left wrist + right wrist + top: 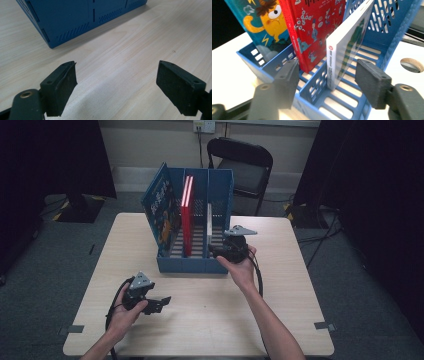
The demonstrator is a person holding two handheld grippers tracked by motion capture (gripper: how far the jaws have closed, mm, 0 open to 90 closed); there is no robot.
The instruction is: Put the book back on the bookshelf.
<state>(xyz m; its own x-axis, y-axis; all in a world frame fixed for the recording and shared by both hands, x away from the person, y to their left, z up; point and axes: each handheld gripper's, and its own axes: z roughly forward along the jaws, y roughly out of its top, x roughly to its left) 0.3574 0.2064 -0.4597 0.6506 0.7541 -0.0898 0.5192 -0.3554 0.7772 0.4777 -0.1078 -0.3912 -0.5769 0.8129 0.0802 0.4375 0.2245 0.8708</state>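
Wooden table point(200, 320), pale top, sits on grey carpet w/ a black chair point(242, 162) behind it and dark curtains either side. Blue file rack point(192, 262) stands at table centre, slotted floor and walls, split into 3 compartments by dividers. L compartment: teal picture book point(160, 210), leaning outward to the left; right gripper view shows a yellow cartoon figure on its cover point(265, 18). Middle compartment: red book point(187, 215), upright, spine toward the person. R compartment: thin white book point(209, 227), upright against the divider, spine edge facing the right gripper point(220, 251). Right gripper is held level at the rack's front right corner, jaws pointing into the R compartment; in right gripper view point(325, 82) the white book point(344, 52) sits between the jaws w/ clear gaps on both sides, pads not touching it, i.e. jaws apart, nothing gripped. Left gripper point(160, 304) rests low over the table front-left, well apart from the rack, held in the person's left hand point(125, 315); left gripper view point(116, 86) shows jaws spread wide over bare tabletop, nothing between them, rack corner point(75, 22) ahead. Round cable hole point(412, 65) in tabletop just beside the rack's right wall
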